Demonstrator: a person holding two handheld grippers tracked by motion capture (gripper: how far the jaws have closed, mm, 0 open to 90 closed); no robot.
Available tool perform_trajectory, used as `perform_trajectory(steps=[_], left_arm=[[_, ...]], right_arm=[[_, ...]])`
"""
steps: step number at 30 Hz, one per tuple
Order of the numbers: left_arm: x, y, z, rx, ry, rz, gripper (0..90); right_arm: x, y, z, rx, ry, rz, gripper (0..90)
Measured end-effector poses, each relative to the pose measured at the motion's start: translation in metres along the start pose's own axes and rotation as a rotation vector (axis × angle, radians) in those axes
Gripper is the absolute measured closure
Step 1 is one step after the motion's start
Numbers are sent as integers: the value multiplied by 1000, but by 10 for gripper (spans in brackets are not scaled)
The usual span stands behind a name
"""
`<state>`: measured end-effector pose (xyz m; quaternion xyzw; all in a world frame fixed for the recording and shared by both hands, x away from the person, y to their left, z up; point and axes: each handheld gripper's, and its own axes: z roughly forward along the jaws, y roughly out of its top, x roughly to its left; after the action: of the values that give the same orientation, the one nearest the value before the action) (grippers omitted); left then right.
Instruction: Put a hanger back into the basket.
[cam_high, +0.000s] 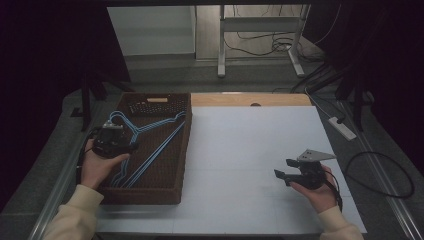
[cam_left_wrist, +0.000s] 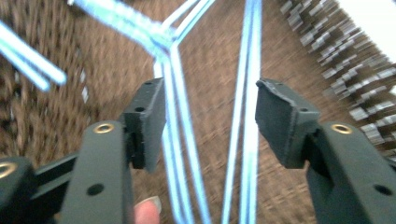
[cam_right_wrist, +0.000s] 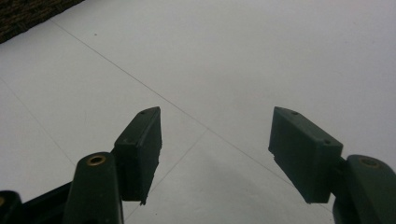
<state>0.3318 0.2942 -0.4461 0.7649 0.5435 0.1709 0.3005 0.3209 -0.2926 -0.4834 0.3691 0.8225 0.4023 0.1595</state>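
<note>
You have no readable text, label, brand, number or sign here. The basket's (cam_high: 150, 192) far wall carries a small pale tag (cam_high: 157, 100), but you see it too small and dim to make out any writing on it.

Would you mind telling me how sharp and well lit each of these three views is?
High view: dim, dark at the edges, yet the blue hangers in the brown basket read clearly. Left gripper view: motion-blurred, hangers and weave smeared, the left tongs sharper. Right gripper view: bright and even, the white table slightly soft behind the right tongs.
</note>
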Motion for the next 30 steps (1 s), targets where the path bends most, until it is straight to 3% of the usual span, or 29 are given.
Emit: perform_trajectory(steps=[1,2,4,5,6,8,17,30], left_arm=[[-2,0,-5,-31,-22,4,431],[-7,0,-15,-95,-54,18,411],[-13,-1,-25,-150,-81,35,402],[-13,-1,-25,-150,-81,35,400],[-20,-3,-35,-209,-131,37,395],[-27,-7,-43,-247,-185,41,388],[-65,-24,-54,-306,-274,105,371],[-96,-50,-46,-350,-293,132,367]], right_arm=[[0,0,0,0,0,0,352],[0,0,0,0,0,0,350],[0,0,0,-1,2,0,349],[0,0,-1,0,2,-2,348],[0,0,-1,1,4,-2,347],[1,0,-2,-3,7,-1,344],[6,0,-7,-14,14,-7,335],[9,-5,-16,-36,28,1,329]])
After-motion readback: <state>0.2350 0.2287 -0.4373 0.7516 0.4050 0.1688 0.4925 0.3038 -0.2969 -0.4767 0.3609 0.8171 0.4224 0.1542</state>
